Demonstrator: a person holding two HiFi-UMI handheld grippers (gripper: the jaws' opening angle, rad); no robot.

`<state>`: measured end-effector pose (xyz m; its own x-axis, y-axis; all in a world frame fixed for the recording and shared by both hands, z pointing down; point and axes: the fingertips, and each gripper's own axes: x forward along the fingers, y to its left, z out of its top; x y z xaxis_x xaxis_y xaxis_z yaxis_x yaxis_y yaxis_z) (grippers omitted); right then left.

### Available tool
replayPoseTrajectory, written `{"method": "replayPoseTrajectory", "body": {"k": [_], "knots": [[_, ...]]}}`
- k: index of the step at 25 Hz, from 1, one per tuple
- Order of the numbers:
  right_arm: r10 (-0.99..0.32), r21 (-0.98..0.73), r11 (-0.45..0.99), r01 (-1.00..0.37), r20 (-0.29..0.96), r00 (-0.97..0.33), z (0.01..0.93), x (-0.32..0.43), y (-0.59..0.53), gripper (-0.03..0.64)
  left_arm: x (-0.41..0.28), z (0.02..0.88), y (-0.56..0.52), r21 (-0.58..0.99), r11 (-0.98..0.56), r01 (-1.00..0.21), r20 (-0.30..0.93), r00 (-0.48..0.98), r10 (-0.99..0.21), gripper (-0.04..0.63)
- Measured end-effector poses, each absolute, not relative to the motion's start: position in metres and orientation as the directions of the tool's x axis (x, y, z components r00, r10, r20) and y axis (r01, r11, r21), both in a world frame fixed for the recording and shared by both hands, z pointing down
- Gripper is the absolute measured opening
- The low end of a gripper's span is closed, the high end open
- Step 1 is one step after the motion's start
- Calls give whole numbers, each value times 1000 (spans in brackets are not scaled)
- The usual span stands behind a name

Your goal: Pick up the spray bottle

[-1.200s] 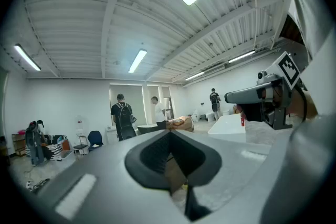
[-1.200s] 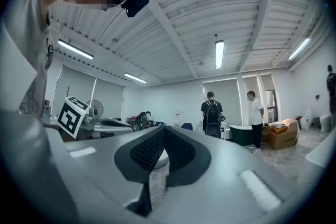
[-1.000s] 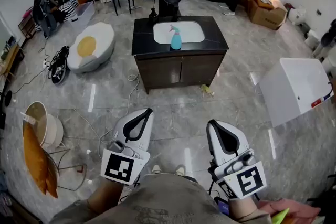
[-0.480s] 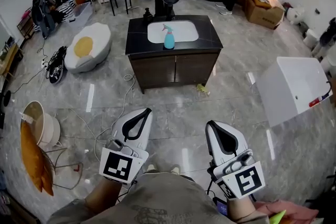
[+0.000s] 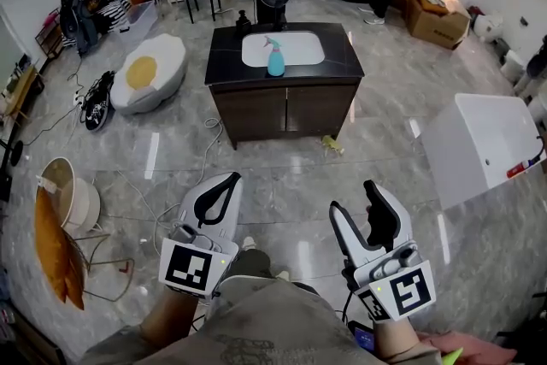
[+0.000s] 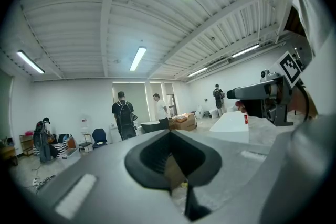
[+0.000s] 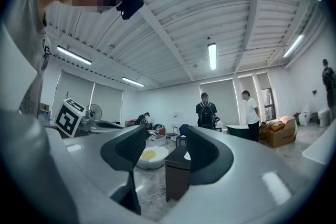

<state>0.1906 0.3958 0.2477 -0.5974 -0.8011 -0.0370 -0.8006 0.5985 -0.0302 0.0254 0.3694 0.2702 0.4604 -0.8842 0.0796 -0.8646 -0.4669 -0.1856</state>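
Note:
The blue spray bottle (image 5: 275, 57) stands upright on the dark cabinet (image 5: 282, 103), at the front rim of its white sink (image 5: 295, 47), far across the floor from both grippers. Low in the head view, my left gripper (image 5: 220, 188) is shut with nothing in it. My right gripper (image 5: 357, 205) stands open; its jaws have just been opening and nothing is between them. In the right gripper view, the cabinet (image 7: 176, 176) shows in the gap of the open right gripper (image 7: 165, 145). The left gripper (image 6: 170, 135) hides the cabinet in its own view.
A white tub (image 5: 483, 141) lies on the floor at the right. An egg-shaped cushion (image 5: 149, 73) and shoes (image 5: 94, 103) lie at the left, and a wire stand with a bucket (image 5: 73, 205) stands nearer. Cables (image 5: 209, 137) trail before the cabinet. People stand at the back.
The right gripper's jaws went from shut to wide open. Both grippers shifted slightly across the floor towards the cabinet. The left gripper stayed shut.

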Motion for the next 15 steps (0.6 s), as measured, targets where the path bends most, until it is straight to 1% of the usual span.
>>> {"method": "replayPoseTrajectory", "body": {"k": [7, 10, 15], "knots": [[-802, -29, 597, -802, -17, -597, 255, 192, 383, 261, 28, 270, 360, -189, -471, -862, 72, 466, -882, 0], [-806, -24, 592, -806, -4, -592, 260, 188, 370, 285, 26, 274, 346, -191, -475, -859, 79, 469, -879, 0], [-802, -31, 596, -802, 14, -597, 266, 177, 337, 290, 17, 279, 313, -183, -476, -860, 81, 470, -879, 0]]}}
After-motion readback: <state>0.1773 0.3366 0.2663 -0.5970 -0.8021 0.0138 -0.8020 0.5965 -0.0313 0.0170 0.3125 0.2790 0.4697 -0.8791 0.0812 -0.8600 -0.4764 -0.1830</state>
